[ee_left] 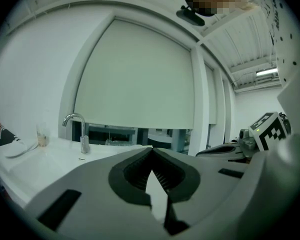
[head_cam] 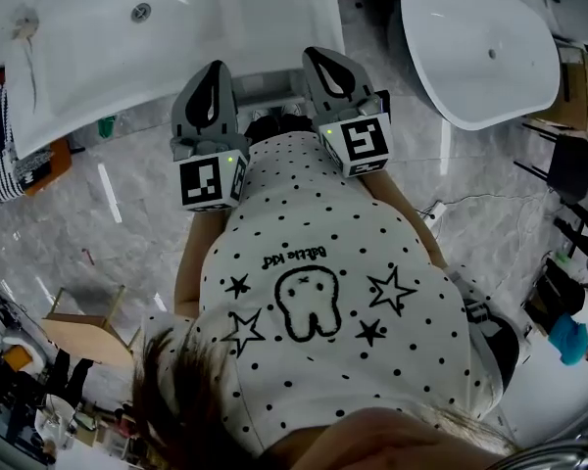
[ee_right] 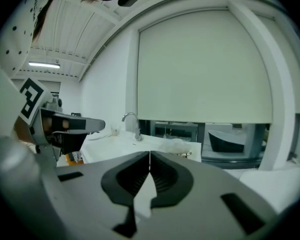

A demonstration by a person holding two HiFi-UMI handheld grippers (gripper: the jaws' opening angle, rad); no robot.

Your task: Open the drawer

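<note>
White sink counter (head_cam: 225, 18) ahead; left tool (head_cam: 214, 67) and right tool (head_cam: 321, 55) both clenched, seemingly empty

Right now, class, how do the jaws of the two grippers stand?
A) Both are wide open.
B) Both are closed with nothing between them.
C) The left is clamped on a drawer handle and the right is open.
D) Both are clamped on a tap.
B: on the left gripper and the right gripper the jaw tips meet, and nothing sits between them.
</note>
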